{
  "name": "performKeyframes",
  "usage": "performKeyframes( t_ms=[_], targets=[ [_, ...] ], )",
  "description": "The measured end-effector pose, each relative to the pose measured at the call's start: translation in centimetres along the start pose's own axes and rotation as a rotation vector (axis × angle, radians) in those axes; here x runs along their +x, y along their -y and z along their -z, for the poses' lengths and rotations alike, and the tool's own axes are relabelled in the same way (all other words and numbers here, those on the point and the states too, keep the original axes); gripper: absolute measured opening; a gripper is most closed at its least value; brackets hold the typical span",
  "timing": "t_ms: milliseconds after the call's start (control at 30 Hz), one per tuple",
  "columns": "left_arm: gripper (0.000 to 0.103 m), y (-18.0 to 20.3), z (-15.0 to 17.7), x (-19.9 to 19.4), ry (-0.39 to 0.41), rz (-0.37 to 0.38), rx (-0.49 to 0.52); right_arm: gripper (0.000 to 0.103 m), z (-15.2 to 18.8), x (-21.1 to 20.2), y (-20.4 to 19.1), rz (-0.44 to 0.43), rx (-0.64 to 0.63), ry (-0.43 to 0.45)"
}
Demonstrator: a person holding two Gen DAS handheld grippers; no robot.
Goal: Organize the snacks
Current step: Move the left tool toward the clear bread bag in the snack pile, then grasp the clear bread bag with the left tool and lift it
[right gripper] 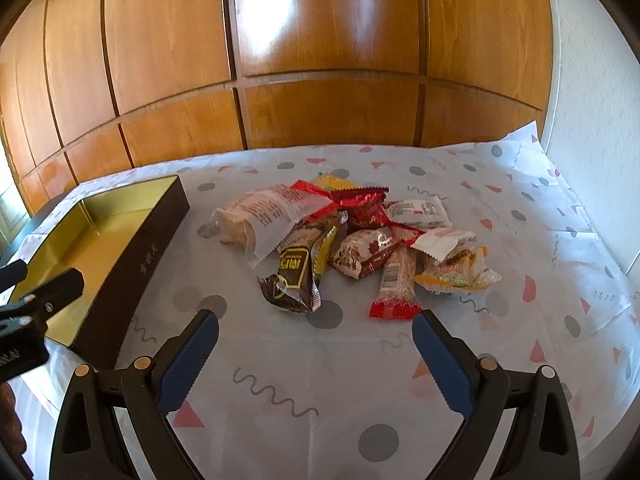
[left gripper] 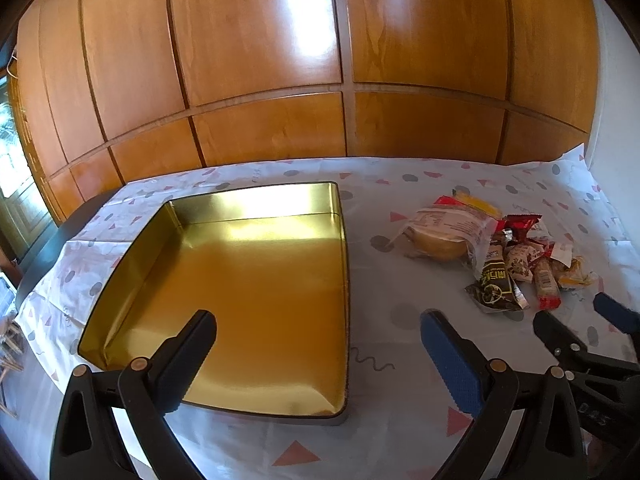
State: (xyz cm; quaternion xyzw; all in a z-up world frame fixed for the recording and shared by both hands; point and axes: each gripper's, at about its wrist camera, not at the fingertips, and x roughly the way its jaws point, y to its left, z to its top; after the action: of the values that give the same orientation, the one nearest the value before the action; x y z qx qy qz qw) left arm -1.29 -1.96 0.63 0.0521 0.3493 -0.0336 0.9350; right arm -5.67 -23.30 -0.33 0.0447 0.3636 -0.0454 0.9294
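My left gripper (left gripper: 316, 332) is spread wide and holds nothing; its left finger hangs over the gold floor of the open tin (left gripper: 256, 280), its right finger over the patterned cloth (left gripper: 400, 208) just right of the tin's wall. Only this view looks down into the tin and shows its whole gold floor. My right gripper (right gripper: 316, 332) is also wide and empty, and straight ahead of its tips lies the snack pile (right gripper: 352, 240). Only from here can I tell the packets apart and see the tin's dark outer wall with gold lettering, off to my left. The red-ended bar (right gripper: 394, 280) points its red end back at my right finger, long axis running away from me. The brown packet (right gripper: 292, 276) lies likewise, leaning slightly right.
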Motion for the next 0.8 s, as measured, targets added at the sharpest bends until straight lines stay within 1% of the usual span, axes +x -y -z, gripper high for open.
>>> performKeyframes(
  t_ms=[33, 133, 267, 333, 433, 467, 500, 533, 567, 633, 700, 800],
  targets=[
    [0.103, 0.0, 0.0, 0.0, -0.004, 0.014, -0.002, 0.099, 0.1, 0.2, 0.2, 0.004, -0.004, -0.018],
    [0.103, 0.0, -0.2, 0.2, -0.014, 0.046, -0.008, 0.099, 0.4, 0.6, 0.9, 0.012, -0.005, -0.032],
    [0.103, 0.5, -0.6, 0.8, -0.051, 0.101, 0.0, 0.099, 1.0, 1.3, 2.1, 0.018, 0.002, -0.06],
    [0.103, 0.9, -0.7, 1.1, -0.07, 0.11, 0.017, 0.099, 1.3, 1.6, 2.7, 0.017, 0.01, -0.087],
    [0.103, 1.7, -0.9, 1.4, -0.077, 0.106, 0.064, 0.099, 1.8, 2.4, 3.5, 0.011, 0.021, -0.144],
    [0.103, 1.9, -1.0, 1.6, -0.082, 0.114, 0.073, 0.099, 1.9, 2.7, 3.9, 0.012, 0.022, -0.173],
    [0.102, 1.9, -1.1, 1.8, -0.086, 0.123, 0.076, 0.099, 2.1, 2.9, 4.1, 0.013, 0.026, -0.184],
    [0.1, 1.9, -1.3, 2.1, -0.098, 0.137, 0.079, 0.099, 2.2, 3.2, 4.3, 0.013, 0.032, -0.174],
    [0.099, 1.9, -1.5, 2.2, -0.11, 0.149, 0.08, 0.099, 2.4, 3.5, 4.6, 0.021, 0.036, -0.183],
    [0.089, 1.9, -2.2, 2.8, -0.133, 0.186, 0.091, 0.099, 2.8, 4.0, 5.0, 0.035, 0.031, -0.193],
    [0.084, 2.1, -2.9, 3.2, -0.149, 0.217, 0.103, 0.098, 3.3, 4.7, 5.1, 0.024, 0.026, -0.223],
    [0.079, 2.8, -4.2, 3.9, -0.151, 0.248, 0.134, 0.098, 3.9, 5.0, 4.4, 0.043, -0.032, -0.213]
  ],
)
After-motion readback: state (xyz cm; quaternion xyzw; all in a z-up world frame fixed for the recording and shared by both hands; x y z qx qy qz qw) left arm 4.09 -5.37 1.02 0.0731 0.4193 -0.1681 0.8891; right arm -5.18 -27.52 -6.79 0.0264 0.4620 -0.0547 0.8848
